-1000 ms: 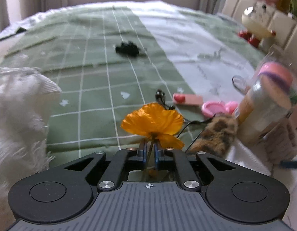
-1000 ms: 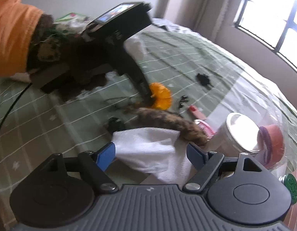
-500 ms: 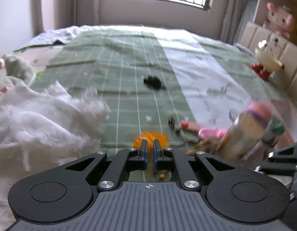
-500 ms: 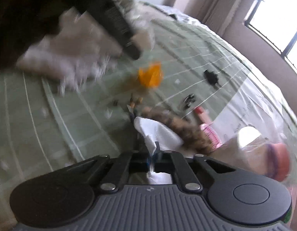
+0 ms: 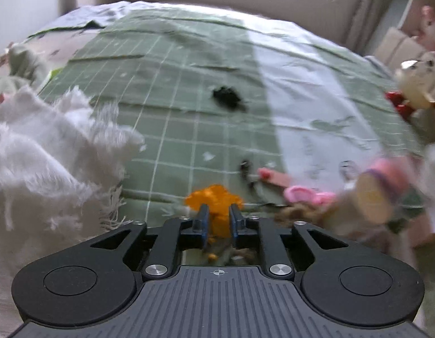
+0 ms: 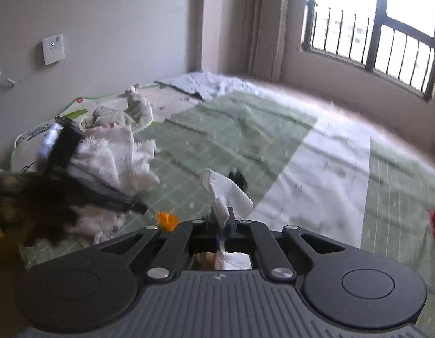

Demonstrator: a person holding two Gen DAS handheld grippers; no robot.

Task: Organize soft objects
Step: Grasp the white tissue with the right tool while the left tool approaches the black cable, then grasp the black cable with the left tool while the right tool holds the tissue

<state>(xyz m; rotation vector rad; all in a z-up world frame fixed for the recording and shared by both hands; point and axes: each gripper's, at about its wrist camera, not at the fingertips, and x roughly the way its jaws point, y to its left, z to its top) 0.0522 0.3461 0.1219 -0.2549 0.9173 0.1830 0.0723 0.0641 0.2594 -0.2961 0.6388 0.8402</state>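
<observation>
Right gripper (image 6: 222, 219) clamped tight on a crumpled white waffle-textured cloth (image 6: 227, 190) standing upward from its tips, while the left gripper (image 5: 218, 219) jaws are opening, ruffled orange flower (image 5: 214, 197) just beyond.

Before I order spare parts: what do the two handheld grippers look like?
Both match: the left gripper and right gripper have ribbed dark-grey bodies, black linkage arms with silver pivot screws, round black discs either side, a small crosshair mark at centre, and slim fingers with blue pads.
</observation>
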